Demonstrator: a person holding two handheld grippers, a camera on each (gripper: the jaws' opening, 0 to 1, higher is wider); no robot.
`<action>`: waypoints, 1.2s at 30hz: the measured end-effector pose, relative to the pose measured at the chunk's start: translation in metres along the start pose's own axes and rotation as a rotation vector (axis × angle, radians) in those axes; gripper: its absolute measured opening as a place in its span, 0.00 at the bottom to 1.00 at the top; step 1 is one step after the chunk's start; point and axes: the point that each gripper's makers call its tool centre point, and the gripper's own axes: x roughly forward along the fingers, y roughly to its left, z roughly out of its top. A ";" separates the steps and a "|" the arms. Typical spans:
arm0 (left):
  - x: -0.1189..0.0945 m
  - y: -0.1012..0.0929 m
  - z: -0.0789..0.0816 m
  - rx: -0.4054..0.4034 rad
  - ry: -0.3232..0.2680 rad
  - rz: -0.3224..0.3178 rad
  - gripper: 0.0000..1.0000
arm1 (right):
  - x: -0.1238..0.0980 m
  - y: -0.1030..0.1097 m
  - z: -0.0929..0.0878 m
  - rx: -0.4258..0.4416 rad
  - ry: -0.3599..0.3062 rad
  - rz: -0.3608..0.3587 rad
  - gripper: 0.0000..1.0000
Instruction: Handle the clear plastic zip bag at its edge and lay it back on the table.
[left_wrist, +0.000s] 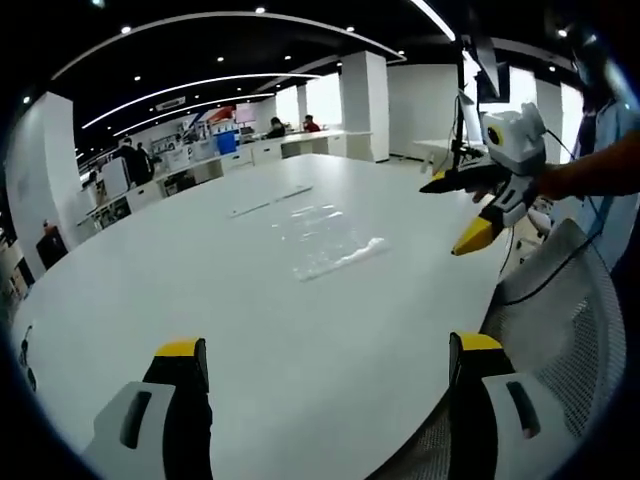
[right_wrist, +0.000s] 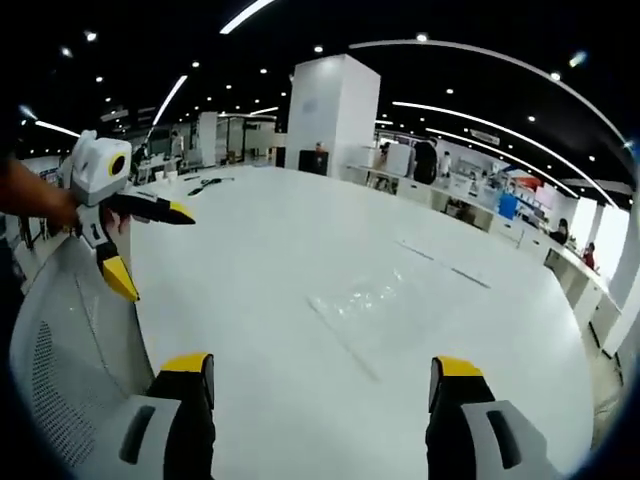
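Bright strip lights are curving across the dark ceiling of an open office, and a large white oval table (left_wrist: 200, 300) is spreading out under both cameras. White square pillars (right_wrist: 330, 110) and distant desks with people at them are lining the far side of the room.

Lying flat near the middle of the table is the clear plastic zip bag (left_wrist: 325, 240), its ridged zip edge catching the light; in the right gripper view the same bag (right_wrist: 385, 300) is resting ahead of the jaws, well apart from them. Nothing is touching it.

Rising from the bottom of the left gripper view, the left gripper (left_wrist: 330, 365) with yellow-tipped black jaws is standing wide apart and holding nothing. Further right there, the right gripper (left_wrist: 460, 215) is hovering over the table edge, its yellow tips spread, held by a hand in an orange sleeve. A white mesh chair back (left_wrist: 565, 310) is sitting beside the table.

From its own camera, the right gripper (right_wrist: 325, 375) is likewise gaping and empty.
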 end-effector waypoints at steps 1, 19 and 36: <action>0.000 0.000 0.000 0.000 0.003 -0.001 0.99 | 0.002 -0.001 0.001 -0.002 0.004 0.004 0.87; 0.008 0.004 0.001 0.014 -0.002 0.004 0.99 | 0.025 0.000 -0.009 0.008 0.075 0.042 0.74; 0.009 0.008 -0.001 0.008 0.008 0.004 0.99 | 0.044 -0.001 -0.026 -0.123 0.157 0.065 0.61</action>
